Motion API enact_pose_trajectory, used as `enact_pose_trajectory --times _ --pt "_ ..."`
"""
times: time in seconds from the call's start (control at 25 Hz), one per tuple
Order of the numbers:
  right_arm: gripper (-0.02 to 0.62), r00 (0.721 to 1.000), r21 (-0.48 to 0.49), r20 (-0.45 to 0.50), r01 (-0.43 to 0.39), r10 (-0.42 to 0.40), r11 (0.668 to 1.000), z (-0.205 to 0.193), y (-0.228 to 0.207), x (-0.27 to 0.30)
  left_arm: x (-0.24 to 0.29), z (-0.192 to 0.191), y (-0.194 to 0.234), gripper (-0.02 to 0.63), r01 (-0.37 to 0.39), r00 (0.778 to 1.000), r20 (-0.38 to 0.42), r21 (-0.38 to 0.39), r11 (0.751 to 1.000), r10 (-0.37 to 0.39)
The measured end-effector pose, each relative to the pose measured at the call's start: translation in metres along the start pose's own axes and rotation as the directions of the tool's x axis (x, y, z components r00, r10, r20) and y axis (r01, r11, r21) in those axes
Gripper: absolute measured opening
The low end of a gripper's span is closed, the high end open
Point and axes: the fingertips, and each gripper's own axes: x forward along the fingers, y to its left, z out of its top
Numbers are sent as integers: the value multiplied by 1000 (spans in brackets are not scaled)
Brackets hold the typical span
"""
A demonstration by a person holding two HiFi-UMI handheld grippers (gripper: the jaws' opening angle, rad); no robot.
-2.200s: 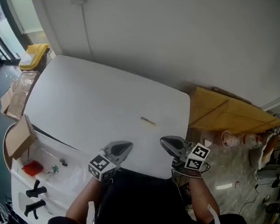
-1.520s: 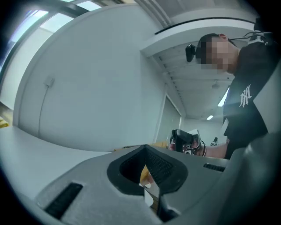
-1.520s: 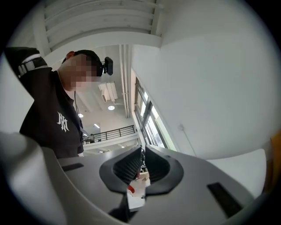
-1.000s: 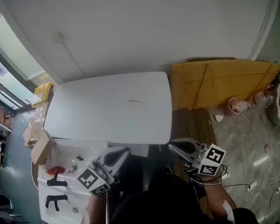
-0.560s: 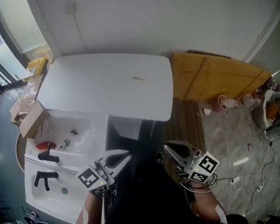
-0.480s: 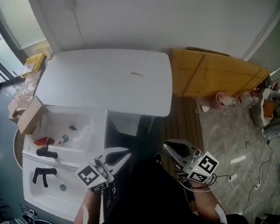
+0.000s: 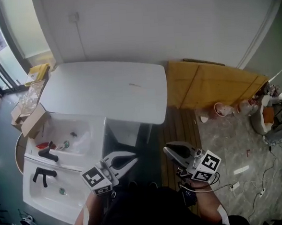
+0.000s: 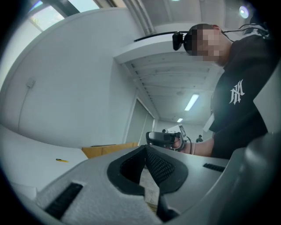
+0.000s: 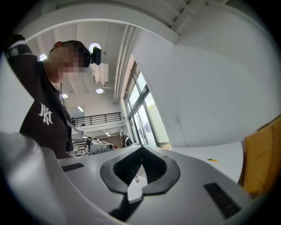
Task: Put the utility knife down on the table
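A small yellow utility knife (image 7: 135, 85) lies flat on the white table (image 7: 91, 96), towards its far right side. It also shows as a thin yellow sliver in the left gripper view (image 8: 61, 160) and in the right gripper view (image 9: 212, 160). Both grippers are held low by my body, well short of the table. The jaws of my left gripper (image 7: 131, 159) meet at the tips with nothing held. My right gripper (image 7: 168, 150) is shut too, and empty. In its own view the left gripper (image 8: 145, 148) points towards the other hand's gripper; the right gripper (image 9: 141, 148) faces the windows.
A white sink-like unit (image 7: 26, 190) with black handles and small items stands to the left of me. A cardboard box (image 7: 29, 118) sits at its far end. Yellow plywood boards (image 7: 211, 88) lean beside the table. Pots and cables litter the floor at right.
The view has pulled back from the table, which now lies farther off. Both grippers stay shut and low by my body. The knife has not moved on the table.
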Motion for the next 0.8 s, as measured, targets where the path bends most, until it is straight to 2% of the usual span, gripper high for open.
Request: enact_pose_trajectory --times 0.08,0.16,0.36,0.56,0.68,0.8 --pt "3 996 -22 16 -82 83 996 3 16 -13 13 1 -20 5 38 999 -29 25 999 -37" --pt "3 988 6 36 -150 150 989 -3 27 -28 19 -1 -29 5 33 998 -46 32 999 -32" --pt "3 979 11 33 -203 203 979 -16 37 -41 13 -9 -31 5 -9 997 -77 14 1000 10" --pt "3 981 -23 47 -186 187 982 -13 39 -53 9 -14 -23 5 -157 983 -94 19 987 158" --pt "3 984 -29 78 -158 160 987 -3 35 -59 15 -13 -34 5 -119 988 -95 12 993 119" --pt "3 985 -11 89 -149 149 989 -4 30 -67 23 -23 -50 5 -62 983 -171 44 997 68"
